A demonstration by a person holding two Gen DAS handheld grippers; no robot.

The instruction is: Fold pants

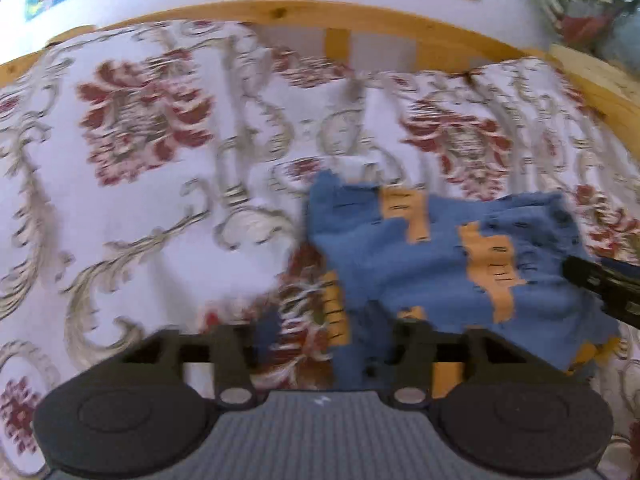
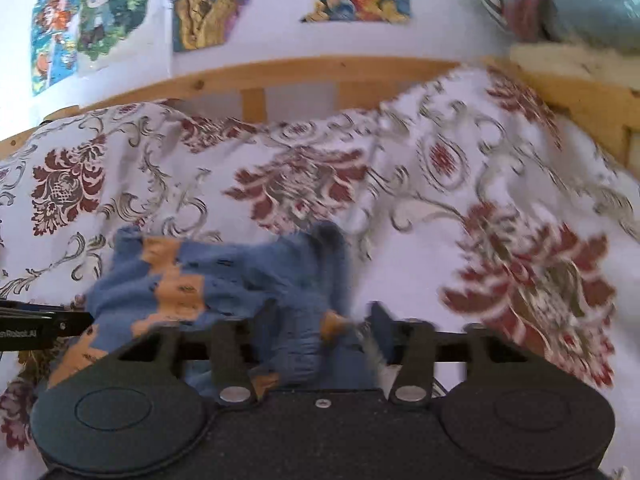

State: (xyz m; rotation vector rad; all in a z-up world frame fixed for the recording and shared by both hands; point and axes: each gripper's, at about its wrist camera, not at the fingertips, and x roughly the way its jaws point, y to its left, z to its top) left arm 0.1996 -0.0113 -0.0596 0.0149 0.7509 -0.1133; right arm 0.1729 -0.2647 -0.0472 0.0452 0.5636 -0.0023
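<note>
Blue cloth with orange patches: the pants point(image 1: 432, 256) lie bunched on the bedspread point(image 1: 152, 200), which is white with dark red floral medallions and grey-green scrolls. Both views are blurred.

Left wrist view: the pants sit right of centre, nearer the near edge of the bedspread than the far one. Left gripper point(image 1: 324, 340) is low over the fabric, fingers spread wide; the right-hand finger point(image 1: 412, 344) lies over the near left part of the pants, the other finger point(image 1: 232, 352) over bare bedspread. Cannot tell whether it has hold of any cloth. A black tip of the right gripper point(image 1: 604, 284) comes in from the right edge of the frame and meets the right side of the pants.

Right wrist view: the pants point(image 2: 224, 280) are rumpled at left of centre, with a fold standing up toward the middle. Right gripper point(image 2: 320, 340) has its fingers set wide apart, blue cloth heaped between them and against the body of the tool; a firm grip cannot be confirmed. The left gripper point(image 2: 44, 326) shows as a black bar at the left edge, touching the pants.

Wooden bed rail point(image 2: 304, 76) runs along the far edge of the bedspread. Colourful pictures point(image 2: 92, 12) hang on the white wall point(image 2: 272, 32) above it.
</note>
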